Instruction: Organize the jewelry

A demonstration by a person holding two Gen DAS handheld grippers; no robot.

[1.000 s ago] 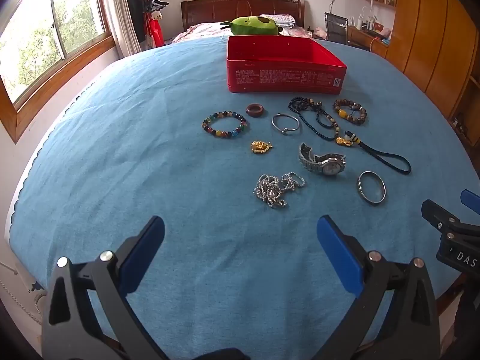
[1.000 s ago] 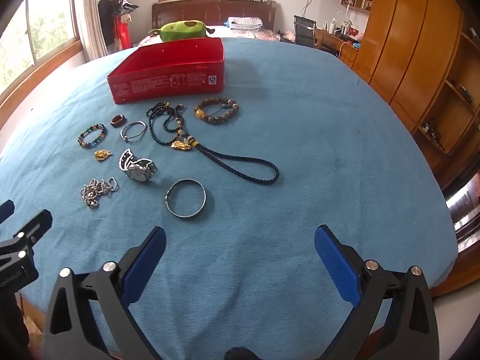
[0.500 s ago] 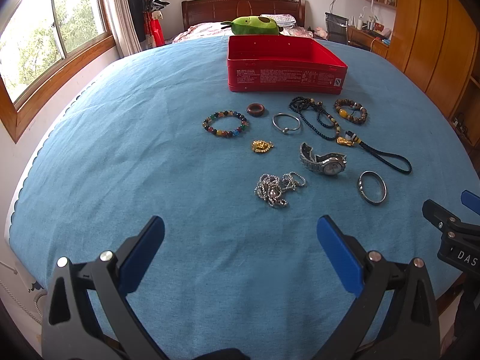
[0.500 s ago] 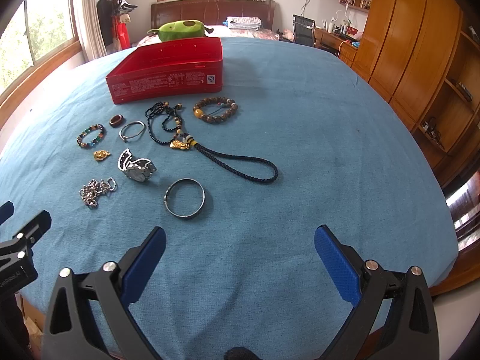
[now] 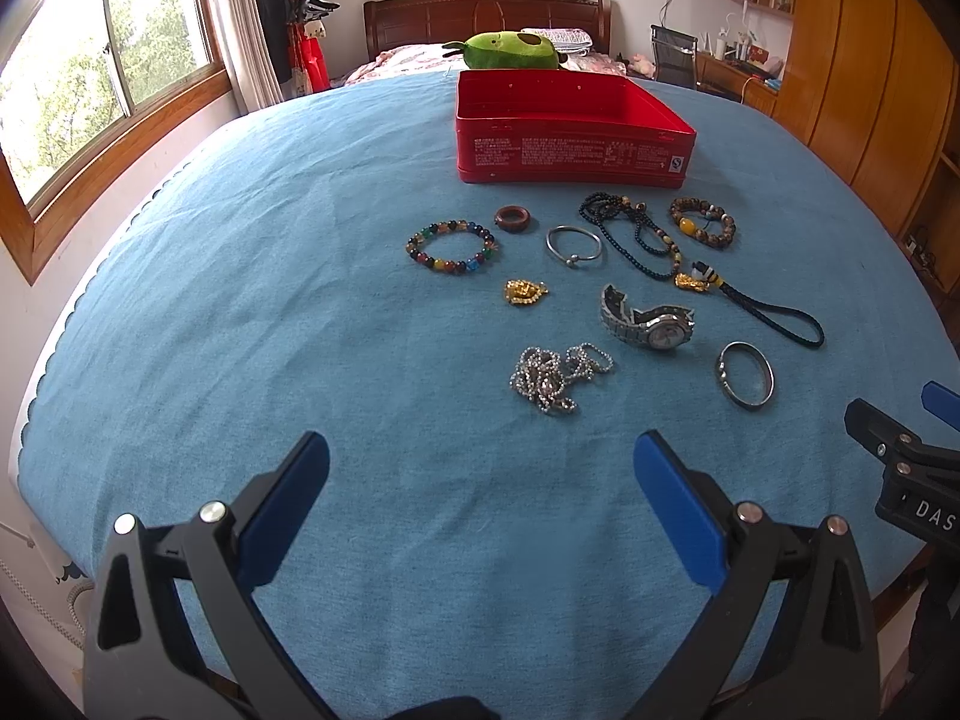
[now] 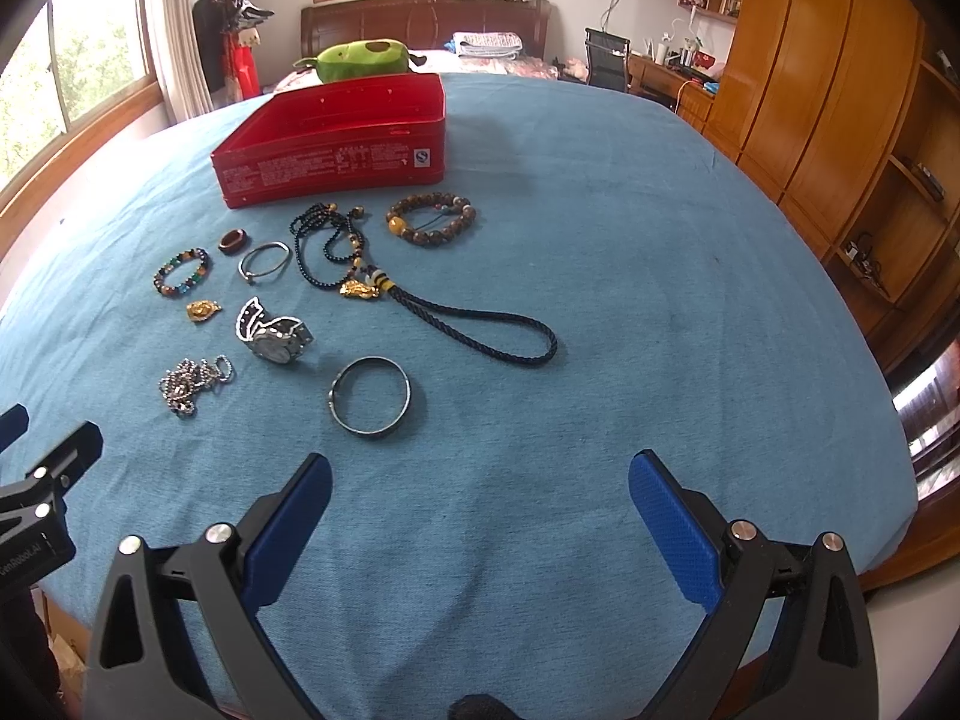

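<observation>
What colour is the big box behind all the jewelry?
The box is red, with small white print on its side. It shows best in the left wrist view.

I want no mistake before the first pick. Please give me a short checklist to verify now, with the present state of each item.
1. Left gripper jaws open and holding nothing: ok.
2. Right gripper jaws open and holding nothing: ok.
3. Red tin open on top, ready to receive: ok.
4. Tin inside free of items: cannot tell, floor mostly hidden.
5. Silver bangle, nearest the right gripper, lies apart from the other pieces: ok.
6. Black bead necklace separate from the braided cord: cannot tell, they meet at the gold charm.
</observation>
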